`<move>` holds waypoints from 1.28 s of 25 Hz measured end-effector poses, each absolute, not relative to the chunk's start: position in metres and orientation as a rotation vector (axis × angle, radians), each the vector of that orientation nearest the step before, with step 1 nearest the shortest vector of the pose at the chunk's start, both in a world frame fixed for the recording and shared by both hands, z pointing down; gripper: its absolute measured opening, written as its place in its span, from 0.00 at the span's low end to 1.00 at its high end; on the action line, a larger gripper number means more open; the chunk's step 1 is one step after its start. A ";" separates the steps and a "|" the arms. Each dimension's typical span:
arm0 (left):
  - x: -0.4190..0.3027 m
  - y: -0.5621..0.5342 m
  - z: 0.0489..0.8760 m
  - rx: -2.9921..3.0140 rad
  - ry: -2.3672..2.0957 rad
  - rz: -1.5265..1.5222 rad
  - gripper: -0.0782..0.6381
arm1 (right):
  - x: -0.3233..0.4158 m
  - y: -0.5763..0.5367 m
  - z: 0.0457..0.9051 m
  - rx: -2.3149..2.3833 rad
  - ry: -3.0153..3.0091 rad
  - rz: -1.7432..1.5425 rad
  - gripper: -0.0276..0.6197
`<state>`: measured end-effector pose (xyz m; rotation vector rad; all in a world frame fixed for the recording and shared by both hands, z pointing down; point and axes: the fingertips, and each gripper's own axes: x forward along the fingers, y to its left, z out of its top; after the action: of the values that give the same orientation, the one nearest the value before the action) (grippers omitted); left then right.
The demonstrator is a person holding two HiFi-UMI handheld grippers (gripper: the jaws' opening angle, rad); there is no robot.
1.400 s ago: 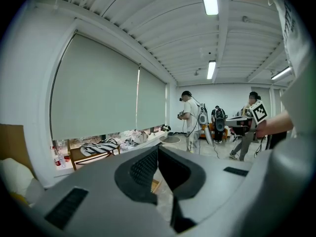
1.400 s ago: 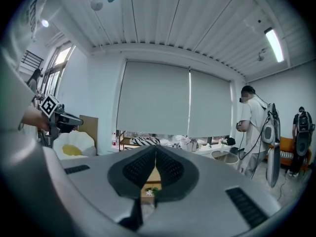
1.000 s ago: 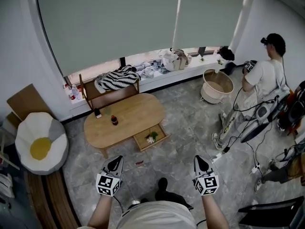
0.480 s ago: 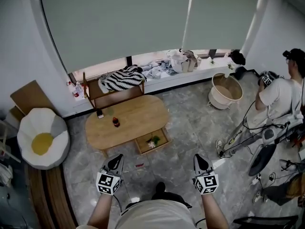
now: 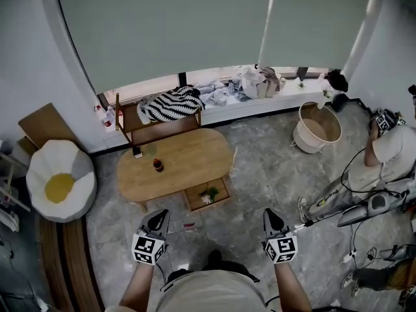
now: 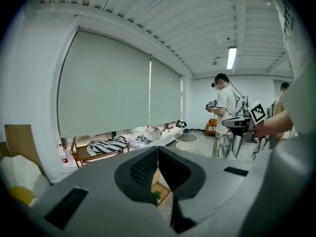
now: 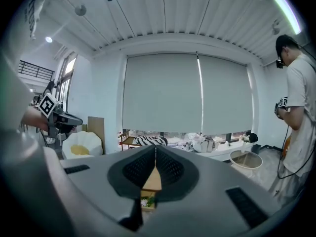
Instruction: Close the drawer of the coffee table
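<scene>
An oval wooden coffee table (image 5: 185, 161) stands on the marble floor ahead of me. Its drawer (image 5: 207, 194) is pulled out toward me and holds small green and white items. A small dark bottle (image 5: 156, 165) and a phone (image 5: 136, 152) sit on the tabletop. My left gripper (image 5: 156, 218) and right gripper (image 5: 271, 218) are both shut and empty, held side by side short of the drawer, well apart from it. Between the shut jaws, the left gripper view shows the drawer (image 6: 159, 189) and the right gripper view shows the table (image 7: 150, 179).
A striped cloth lies on a wooden bench (image 5: 159, 123) behind the table. An egg-shaped cushion (image 5: 60, 181) sits at the left. A round basket (image 5: 317, 127) stands at the right, near a person (image 5: 390, 151) with equipment and cables. A small red item (image 5: 189, 225) lies on the floor.
The whole view has shifted: the table and drawer sit a little nearer and more centred, and the person at the right has slid toward the frame edge. Both grippers stay shut.
</scene>
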<state>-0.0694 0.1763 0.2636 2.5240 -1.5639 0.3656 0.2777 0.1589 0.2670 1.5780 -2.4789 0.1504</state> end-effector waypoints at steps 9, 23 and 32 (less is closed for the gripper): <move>-0.052 0.158 0.279 2.487 -1.575 0.408 0.14 | 0.287 0.129 0.285 1.529 -2.499 0.178 0.07; -0.073 0.101 0.274 2.477 -1.594 0.396 0.14 | 0.265 0.074 0.290 1.504 -2.498 0.213 0.07; -0.100 0.033 0.277 2.509 -1.567 0.378 0.14 | 0.235 0.023 0.291 1.528 -2.463 0.206 0.07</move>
<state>-0.1001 0.0326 0.2769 2.5087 -1.5670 0.3779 0.2354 0.0229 0.2908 1.5280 -2.4626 0.2063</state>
